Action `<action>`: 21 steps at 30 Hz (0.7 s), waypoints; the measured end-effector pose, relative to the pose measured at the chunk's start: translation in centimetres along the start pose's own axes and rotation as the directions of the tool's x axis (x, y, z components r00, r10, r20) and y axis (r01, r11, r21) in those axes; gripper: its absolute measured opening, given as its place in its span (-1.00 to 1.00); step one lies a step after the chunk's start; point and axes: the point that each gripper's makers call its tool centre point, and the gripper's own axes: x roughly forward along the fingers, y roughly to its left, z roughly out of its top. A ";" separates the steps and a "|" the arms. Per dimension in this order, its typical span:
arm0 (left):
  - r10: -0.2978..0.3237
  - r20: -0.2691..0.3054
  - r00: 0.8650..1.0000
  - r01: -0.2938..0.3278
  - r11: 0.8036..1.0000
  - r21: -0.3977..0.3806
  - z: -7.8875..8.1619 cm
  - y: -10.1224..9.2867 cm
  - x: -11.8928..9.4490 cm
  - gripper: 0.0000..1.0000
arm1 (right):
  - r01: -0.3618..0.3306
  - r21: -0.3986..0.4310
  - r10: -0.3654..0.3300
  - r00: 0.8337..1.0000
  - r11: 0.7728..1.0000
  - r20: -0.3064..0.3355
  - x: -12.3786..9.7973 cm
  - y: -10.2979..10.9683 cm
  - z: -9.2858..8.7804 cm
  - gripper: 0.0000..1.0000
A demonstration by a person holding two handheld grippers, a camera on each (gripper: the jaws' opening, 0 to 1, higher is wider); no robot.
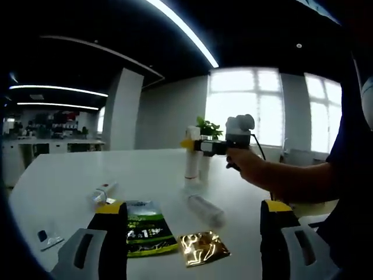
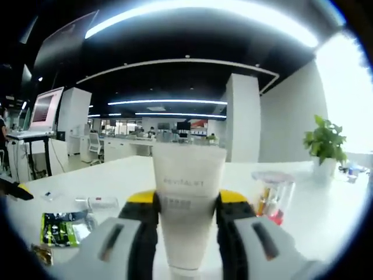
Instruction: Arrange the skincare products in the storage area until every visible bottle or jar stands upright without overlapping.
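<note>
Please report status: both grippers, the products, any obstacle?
Right gripper shut on white tube, upright. Left gripper open. Clear bottle lying flat; green sachet nearby.

Open-plan office. Long ceiling strip lights (image 2: 192,9), dark ceiling, white structural column (image 2: 243,119). Rows of desks with monitors (image 2: 148,140) at back, office chair (image 2: 93,147), big screen on stand (image 2: 45,108) at left. Large windows (image 1: 245,105) behind white table (image 1: 70,175); potted plant (image 2: 324,143) near its far edge.
</note>
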 end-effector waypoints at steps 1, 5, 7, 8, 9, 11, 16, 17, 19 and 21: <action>-0.002 -0.003 1.000 0.002 1.000 0.000 0.0 0.0 0.0 0.90 | 0.001 -0.002 -0.001 1.000 1.000 -0.001 0.0 0.0 0.0 -0.23; -0.003 -0.001 1.000 0.003 1.000 0.006 0.2 -0.1 0.0 0.88 | 0.002 -0.005 -0.002 1.000 1.000 0.000 -0.1 -0.2 0.2 -0.22; -0.006 0.001 1.000 0.006 1.000 0.004 0.3 -0.2 0.1 0.89 | 0.000 -0.008 0.000 1.000 1.000 -0.002 0.1 -0.3 0.2 -0.22; -0.011 0.004 1.000 0.011 1.000 0.001 0.4 -0.3 0.1 0.89 | 0.000 -0.009 0.000 1.000 1.000 -0.003 0.0 -0.3 0.3 -0.22; -0.014 0.009 1.000 0.014 1.000 0.000 0.5 -0.4 0.1 0.89 | -0.001 -0.009 0.000 1.000 1.000 -0.004 0.0 -0.3 0.3 -0.22; -0.005 0.013 1.000 0.005 1.000 0.007 0.7 -0.3 0.0 0.88 | -0.002 -0.009 0.002 1.000 1.000 -0.006 0.1 -0.4 0.4 -0.22; -0.003 0.004 1.000 0.003 1.000 0.008 0.7 0.0 -0.1 0.85 | -0.004 -0.013 0.004 1.000 1.000 0.000 0.1 -0.3 0.8 -0.22; -0.004 0.004 1.000 0.004 1.000 0.008 0.7 0.0 -0.1 0.85 | -0.004 -0.014 0.004 1.000 1.000 -0.002 0.1 -0.3 0.8 -0.21; -0.004 0.003 1.000 0.004 1.000 0.010 0.6 0.0 -0.1 0.85 | -0.005 -0.011 0.005 1.000 1.000 -0.003 0.1 -0.3 0.7 -0.19; -0.005 0.002 1.000 0.005 1.000 0.008 0.6 0.0 -0.1 0.85 | -0.006 -0.012 0.006 1.000 1.000 -0.005 0.1 -0.2 0.6 -0.16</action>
